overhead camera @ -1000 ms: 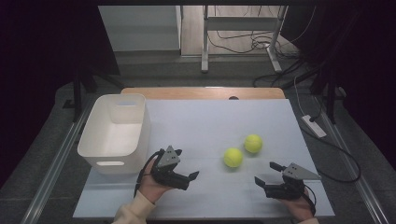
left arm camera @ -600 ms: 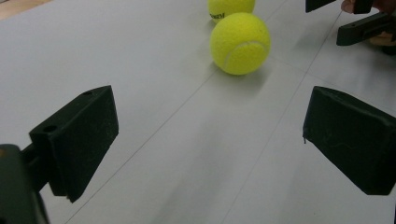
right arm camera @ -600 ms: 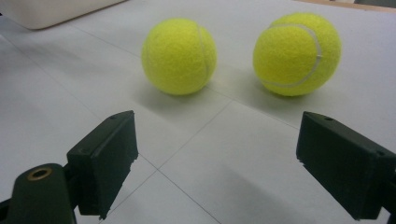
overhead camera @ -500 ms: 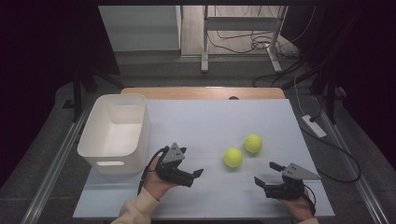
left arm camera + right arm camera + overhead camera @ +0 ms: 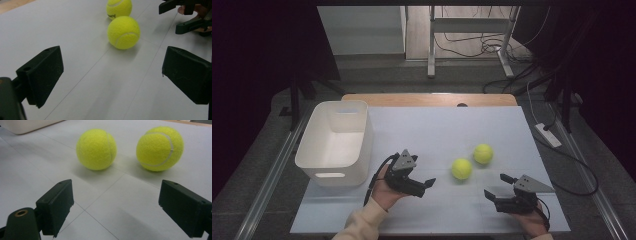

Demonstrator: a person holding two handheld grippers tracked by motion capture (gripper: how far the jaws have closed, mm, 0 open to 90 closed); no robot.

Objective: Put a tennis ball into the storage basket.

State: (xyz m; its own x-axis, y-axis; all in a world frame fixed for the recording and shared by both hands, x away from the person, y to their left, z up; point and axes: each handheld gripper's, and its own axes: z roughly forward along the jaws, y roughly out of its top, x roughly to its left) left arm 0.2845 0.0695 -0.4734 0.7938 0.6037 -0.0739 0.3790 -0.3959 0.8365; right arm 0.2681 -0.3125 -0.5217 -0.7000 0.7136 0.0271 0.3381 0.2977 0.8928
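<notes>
White bin (image 5: 334, 145) sits at table's (image 5: 422, 125) left edge. Left gripper (image 5: 428, 183) just right of it, jaws spread wide, nothing between them, aimed at the near ball (image 5: 461, 168). Far ball (image 5: 482, 153) just beyond, apart from it. Right gripper (image 5: 497, 187) at the near right, jaws also spread, holding nothing.

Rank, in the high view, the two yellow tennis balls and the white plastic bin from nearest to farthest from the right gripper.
From the right gripper:
1. Nearer yellow tennis ball, just ahead to its left.
2. Farther yellow tennis ball, beyond the first, slightly right of it.
3. White plastic bin, at the table's left edge, past the left gripper.
</notes>
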